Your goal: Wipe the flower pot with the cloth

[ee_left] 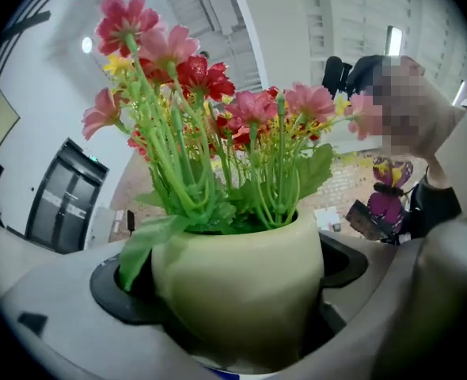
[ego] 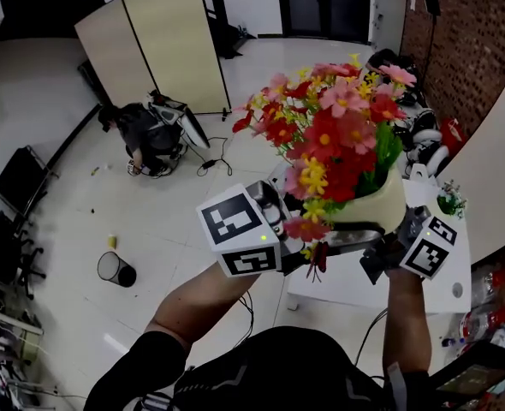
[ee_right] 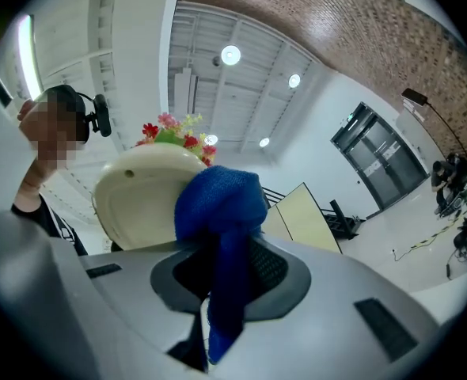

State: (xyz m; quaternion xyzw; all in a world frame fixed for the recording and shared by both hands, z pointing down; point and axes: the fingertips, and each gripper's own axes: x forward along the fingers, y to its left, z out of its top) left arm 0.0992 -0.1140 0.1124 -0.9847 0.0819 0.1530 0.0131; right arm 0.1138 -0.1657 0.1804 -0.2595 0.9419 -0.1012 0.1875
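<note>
Above white floor (ego: pixel 81 144), left gripper (ee_left: pixel 232 287) clamps the flower pot (ee_left: pixel 237 275); right gripper (ee_right: pixel 222 267) should gently rub the cloth (ee_right: pixel 218 204) pinched between its fingers (ee_right: pixel 275 271).

Left hand-held gripper (ee_left: pixel 232 291) clamped round flower pot (ego: pixel 377 205), right hand-held gripper (ee_right: pixel 222 275) pinching cloth (ee_right: pixel 218 200), both raised.

We see a pale, glossy floor (ego: pixel 175 229) across most of the head view. At 9 o'clock black chairs (ego: pixel 17 182) stand on it. At 8 o'clock there is a black wire bin (ego: pixel 115 269), with a small yellow thing (ego: pixel 111 241) just beside it at its 12. At 11 o'clock a person (ego: pixel 145 134) crouches, and cables (ego: pixel 216 157) lie at their 3 o'clock. A folding screen (ego: pixel 163 41) stands at 12. At 4 o'clock a white table (ego: pixel 462 268) bears a small green plant (ego: pixel 450 202) at its far edge.
</note>
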